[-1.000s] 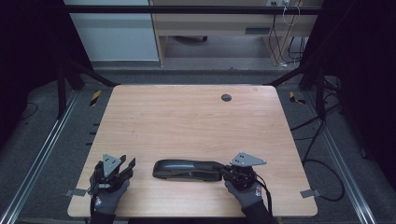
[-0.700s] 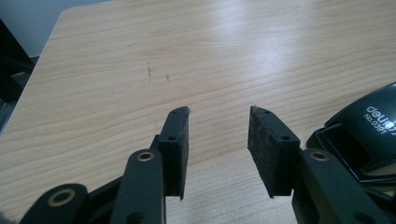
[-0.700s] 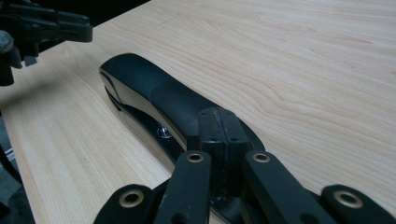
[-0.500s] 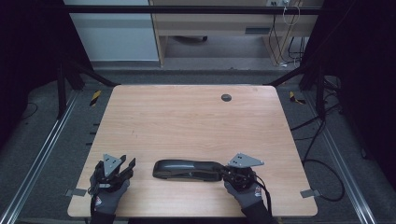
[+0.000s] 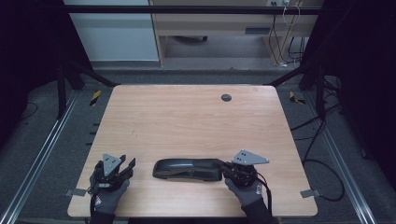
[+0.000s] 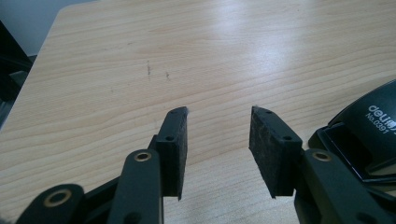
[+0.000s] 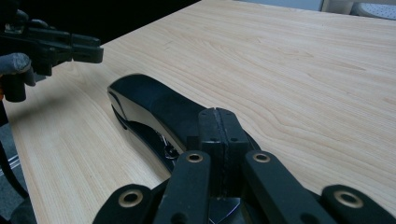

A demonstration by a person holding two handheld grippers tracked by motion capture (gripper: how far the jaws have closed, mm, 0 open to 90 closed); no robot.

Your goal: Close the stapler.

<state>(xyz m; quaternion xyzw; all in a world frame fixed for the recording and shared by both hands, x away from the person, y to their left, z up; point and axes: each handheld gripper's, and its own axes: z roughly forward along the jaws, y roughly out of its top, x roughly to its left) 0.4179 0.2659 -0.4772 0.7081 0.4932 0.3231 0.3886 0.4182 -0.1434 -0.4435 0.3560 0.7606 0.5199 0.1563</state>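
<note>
A black stapler (image 5: 187, 169) lies flat on the wooden surface (image 5: 187, 116), close to the near edge and roughly centred, with its long axis running left to right.

The right gripper (image 5: 232, 168) sits at the right end of the stapler. In the right gripper view its jaws are pressed together pad to pad with no gap, directly above the rear end of the stapler (image 7: 154, 109). Whether the pads pinch any part of the stapler cannot be determined; nothing is visible between them.

The left gripper (image 5: 125, 166) rests near the front-left corner of the surface, just left of the stapler's nose and apart from it. In the left gripper view its jaws stand moderately open, with bare wood showing between the pads (image 6: 266, 140); they hold nothing. They have just opened slightly. The stapler (image 6: 369, 135) appears at the right edge of that view, beside the right jaw.

A small dark round fitting (image 5: 226, 97) sits in the far part of the surface.
</note>
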